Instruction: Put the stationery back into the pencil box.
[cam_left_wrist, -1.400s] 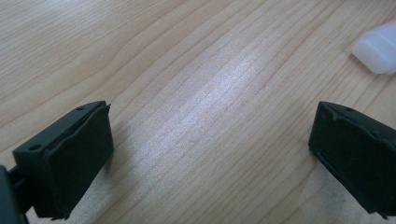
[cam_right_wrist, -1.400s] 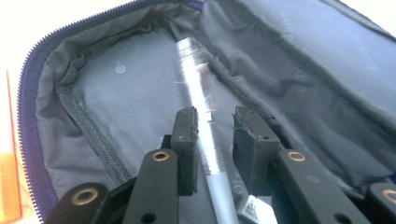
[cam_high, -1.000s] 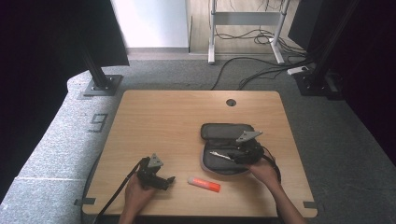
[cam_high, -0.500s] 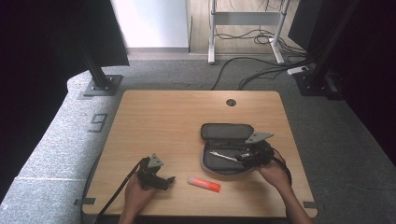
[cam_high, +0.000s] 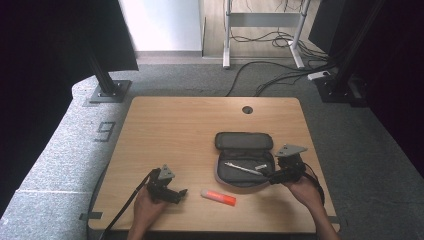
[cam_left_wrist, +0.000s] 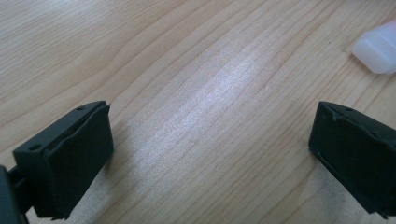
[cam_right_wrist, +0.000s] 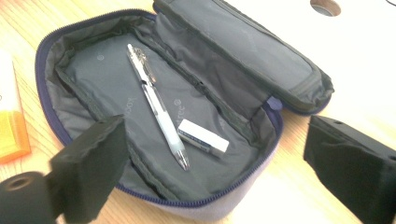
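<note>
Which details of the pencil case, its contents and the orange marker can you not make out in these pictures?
- Pencil case: faint print on its lining, right gripper view, too small to read.
- Eraser: label in right gripper view, too small.
- Marker: cut off by the left edge in right gripper view; its pale cap alone, at the edge, in left gripper view.
- Pen: its markings, blurred.

Wooden table (cam_high: 190, 130) with round hole (cam_high: 247, 109) near far edge, orange tube (cam_high: 218, 196) lying near front edge, grey carpet floor (cam_high: 60, 150) marked 9 (cam_high: 104, 131), black cables (cam_high: 280, 75) behind.
</note>
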